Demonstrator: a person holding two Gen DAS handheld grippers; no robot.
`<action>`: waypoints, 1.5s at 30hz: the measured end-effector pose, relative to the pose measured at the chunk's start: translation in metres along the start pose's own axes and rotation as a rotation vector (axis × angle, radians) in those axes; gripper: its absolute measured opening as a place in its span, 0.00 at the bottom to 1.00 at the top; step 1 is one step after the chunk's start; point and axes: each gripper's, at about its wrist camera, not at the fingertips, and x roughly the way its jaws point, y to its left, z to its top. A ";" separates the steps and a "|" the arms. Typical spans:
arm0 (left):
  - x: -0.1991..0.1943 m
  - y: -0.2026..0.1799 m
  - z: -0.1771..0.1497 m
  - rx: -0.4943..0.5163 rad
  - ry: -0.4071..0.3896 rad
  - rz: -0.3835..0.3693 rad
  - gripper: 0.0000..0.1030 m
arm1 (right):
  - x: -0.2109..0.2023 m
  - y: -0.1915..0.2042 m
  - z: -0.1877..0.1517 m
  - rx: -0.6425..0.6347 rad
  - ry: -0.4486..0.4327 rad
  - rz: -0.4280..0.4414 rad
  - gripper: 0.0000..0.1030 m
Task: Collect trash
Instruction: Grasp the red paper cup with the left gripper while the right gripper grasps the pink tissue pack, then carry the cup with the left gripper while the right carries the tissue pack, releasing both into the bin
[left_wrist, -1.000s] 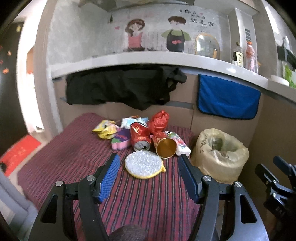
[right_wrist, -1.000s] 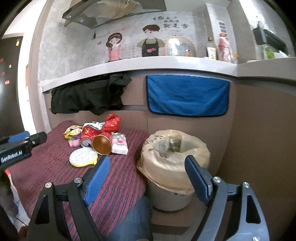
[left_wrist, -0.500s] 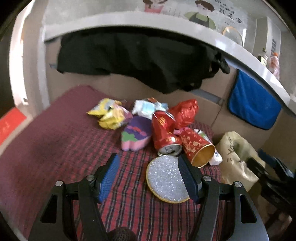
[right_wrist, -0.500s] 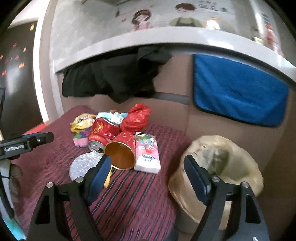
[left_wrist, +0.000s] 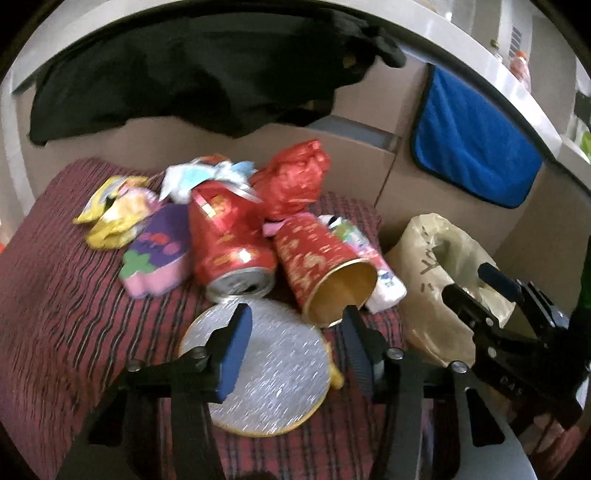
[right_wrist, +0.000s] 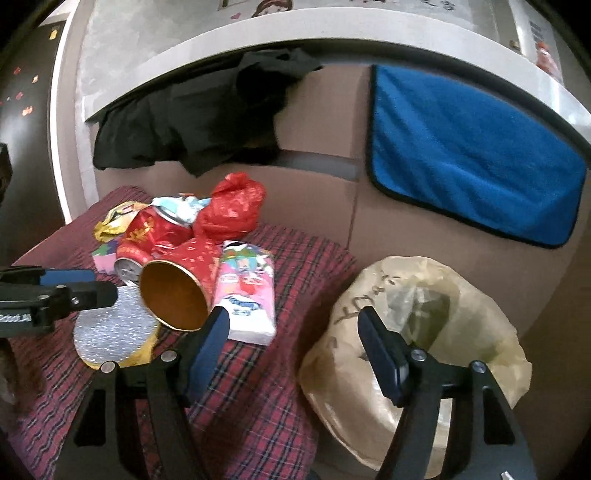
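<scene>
Trash lies in a heap on the red plaid cloth (left_wrist: 62, 302): a silver round disc with a yellow rim (left_wrist: 273, 373), a red can (left_wrist: 229, 243), a red-and-gold paper cup (left_wrist: 325, 269) on its side, a tissue pack (right_wrist: 247, 291), a red bag (left_wrist: 291, 181), a purple-pink wrapper (left_wrist: 155, 251) and a yellow wrapper (left_wrist: 110, 210). My left gripper (left_wrist: 295, 339) is open, its fingers straddling the disc from just above. My right gripper (right_wrist: 291, 343) is open and empty, between the tissue pack and the lined bin (right_wrist: 424, 317).
The bin with its yellowish bag liner (left_wrist: 443, 269) stands right of the cloth's edge. A brown panel wall behind carries a black garment (left_wrist: 192, 70) and a blue towel (right_wrist: 472, 147) under a white counter ledge. The right gripper shows in the left wrist view (left_wrist: 491, 295).
Both grippers have moved forward and down toward the heap. The left gripper's fingers now straddle the silver disc; the right one has closed in on the tissue pack and bin.
</scene>
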 end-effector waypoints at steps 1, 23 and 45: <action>0.006 -0.007 0.003 0.027 -0.003 0.018 0.49 | 0.000 -0.003 -0.001 0.011 0.000 0.004 0.66; -0.056 0.056 0.009 -0.004 -0.205 0.224 0.03 | 0.083 0.031 0.037 0.038 0.113 0.168 0.67; -0.062 0.102 -0.020 -0.144 -0.202 0.211 0.03 | 0.087 0.053 0.054 0.053 0.190 0.212 0.40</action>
